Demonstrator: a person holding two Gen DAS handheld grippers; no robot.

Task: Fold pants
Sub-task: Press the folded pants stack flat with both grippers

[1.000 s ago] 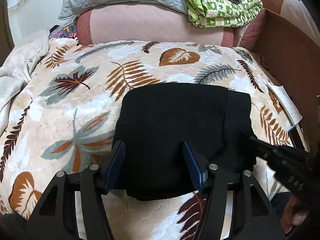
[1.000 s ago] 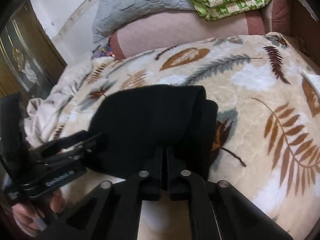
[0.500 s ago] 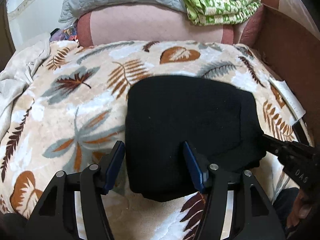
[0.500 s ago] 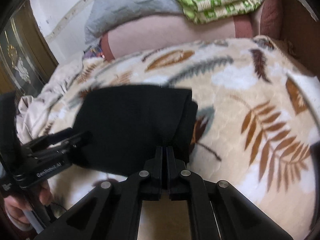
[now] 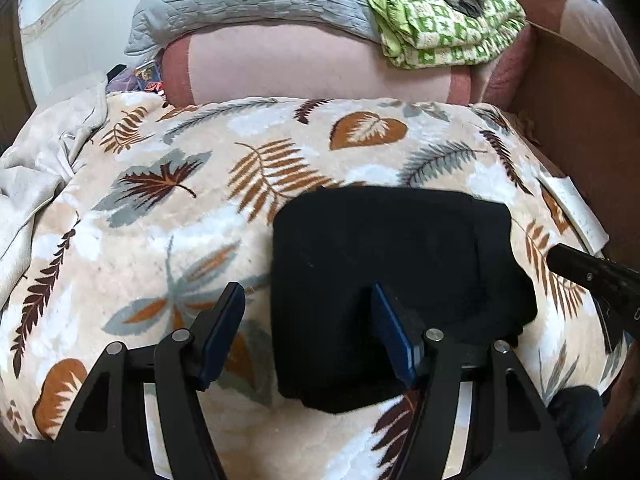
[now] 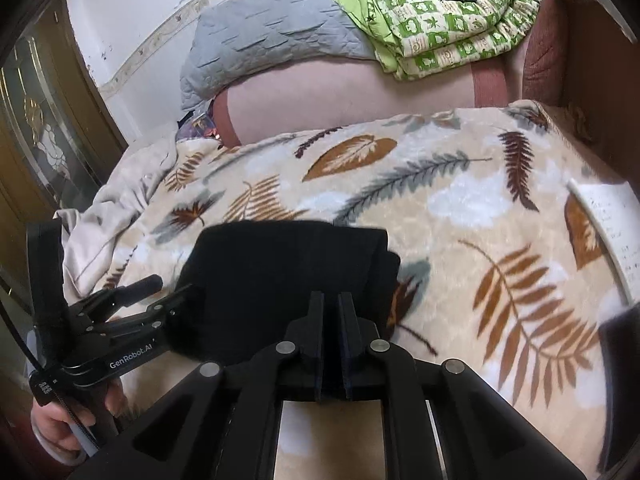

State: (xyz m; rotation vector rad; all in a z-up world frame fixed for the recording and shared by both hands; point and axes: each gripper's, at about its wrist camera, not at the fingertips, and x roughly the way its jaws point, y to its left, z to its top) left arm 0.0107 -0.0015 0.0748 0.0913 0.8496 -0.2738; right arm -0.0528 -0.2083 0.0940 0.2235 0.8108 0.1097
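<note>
- The folded black pants [image 5: 392, 276] lie on the leaf-patterned blanket [image 5: 160, 216] of the bed.
- The left tongs [image 5: 306, 334] have just been opening and grip nothing.
- The right tongs [image 6: 330, 312] have just been opening a little; their jaws stand slightly apart, empty.

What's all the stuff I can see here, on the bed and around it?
folded black fabric pants: one, black, lying on the blanket near the front
plush leaf-print blanket: one, cream with brown and grey leaves, spread over the bed
grey quilted cover: one, grey, on the pink bolster at the back
pink bolster: one, pink with darker ends, behind the blanket
green checked quilt: one, green and cream, folded, back right, a dark cloth on top
left hand-held gripper: black, blue pads, jaws apart and just opening further, one pad over the pants
right hand-held gripper: black, jaws just parted by a narrow gap, nothing visibly gripped
</note>
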